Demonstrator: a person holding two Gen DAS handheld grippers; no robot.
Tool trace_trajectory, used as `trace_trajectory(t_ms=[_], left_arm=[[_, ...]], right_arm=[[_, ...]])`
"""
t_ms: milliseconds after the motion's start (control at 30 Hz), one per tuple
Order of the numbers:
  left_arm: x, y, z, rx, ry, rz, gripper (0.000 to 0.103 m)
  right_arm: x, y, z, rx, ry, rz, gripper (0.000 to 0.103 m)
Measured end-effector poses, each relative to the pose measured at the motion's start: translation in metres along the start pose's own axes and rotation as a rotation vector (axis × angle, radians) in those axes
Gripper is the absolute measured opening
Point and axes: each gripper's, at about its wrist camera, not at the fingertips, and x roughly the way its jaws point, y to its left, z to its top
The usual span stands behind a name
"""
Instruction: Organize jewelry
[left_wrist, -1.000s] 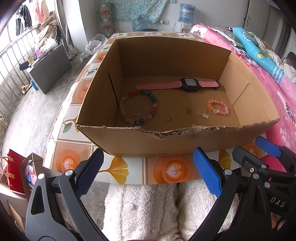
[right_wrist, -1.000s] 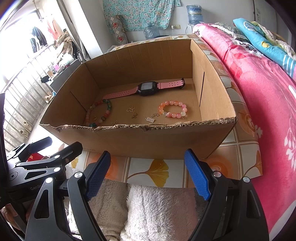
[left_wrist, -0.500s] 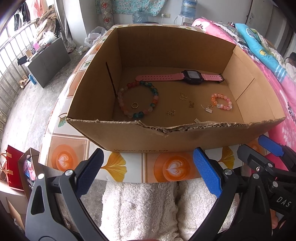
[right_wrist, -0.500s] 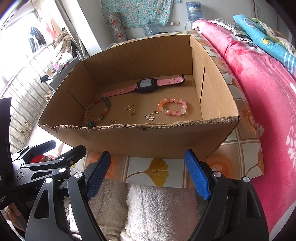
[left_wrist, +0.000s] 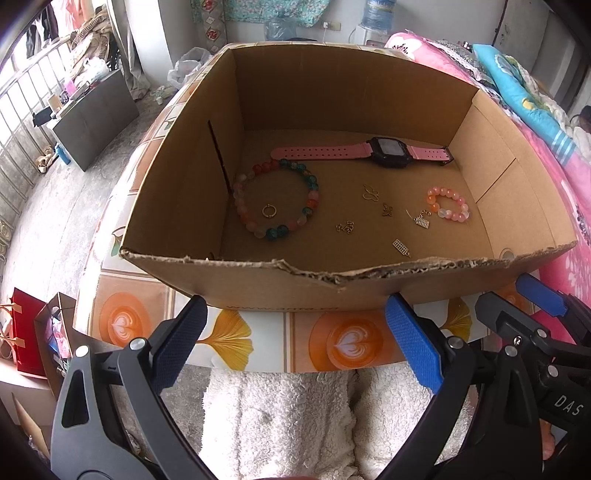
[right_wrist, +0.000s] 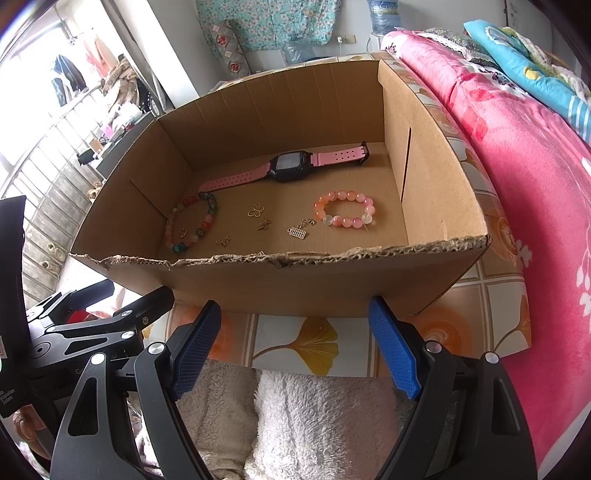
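An open cardboard box (left_wrist: 177, 177) (right_wrist: 436, 206) sits on a patterned table. Inside lie a pink-strapped watch (left_wrist: 388, 150) (right_wrist: 290, 168), a large multicolour bead bracelet (left_wrist: 275, 199) (right_wrist: 194, 221) with a small gold ring (left_wrist: 269, 211) inside it, a small pink bead bracelet (left_wrist: 448, 204) (right_wrist: 345, 208) and several small gold charms (left_wrist: 387, 210) (right_wrist: 264, 223). My left gripper (left_wrist: 295, 339) hangs open in front of the box's near wall, nothing between its fingers. My right gripper (right_wrist: 295, 343) is open and empty beside it, also short of the box.
The table (left_wrist: 236, 334) has a tiled tea-and-leaf pattern. A pink bedspread (right_wrist: 535, 177) runs along the right. White fluffy fabric (right_wrist: 303, 421) lies below both grippers. Red and brown bags (left_wrist: 29, 328) stand on the floor at left, with a grey cabinet (left_wrist: 92, 118) beyond.
The left wrist view has tipped slightly, so the box floor shows more fully from above. Both grippers stay open and nothing in the box has moved.
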Motion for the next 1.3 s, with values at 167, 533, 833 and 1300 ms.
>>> trace_trajectory(t_ms=[167, 533, 833, 1300], left_arm=[[-0.0007, -0.0005, 0.0002, -0.002, -0.002, -0.003, 0.094], [-0.0011, 0.0015, -0.0002, -0.006, 0.0, -0.006, 0.094], [-0.002, 0.0018, 0.0, -0.004, -0.003, -0.005, 0.094], [-0.003, 0.0011, -0.0001, -0.002, -0.003, -0.004, 0.094]], right_arm=[[0.0005, -0.0001, 0.0006, 0.0, 0.001, -0.004, 0.08], [0.0007, 0.0005, 0.0007, 0.0, 0.003, -0.01, 0.08], [0.0005, 0.0009, 0.0002, 0.001, 0.005, -0.015, 0.08], [0.0006, 0.001, 0.0001, 0.002, 0.004, -0.015, 0.08]])
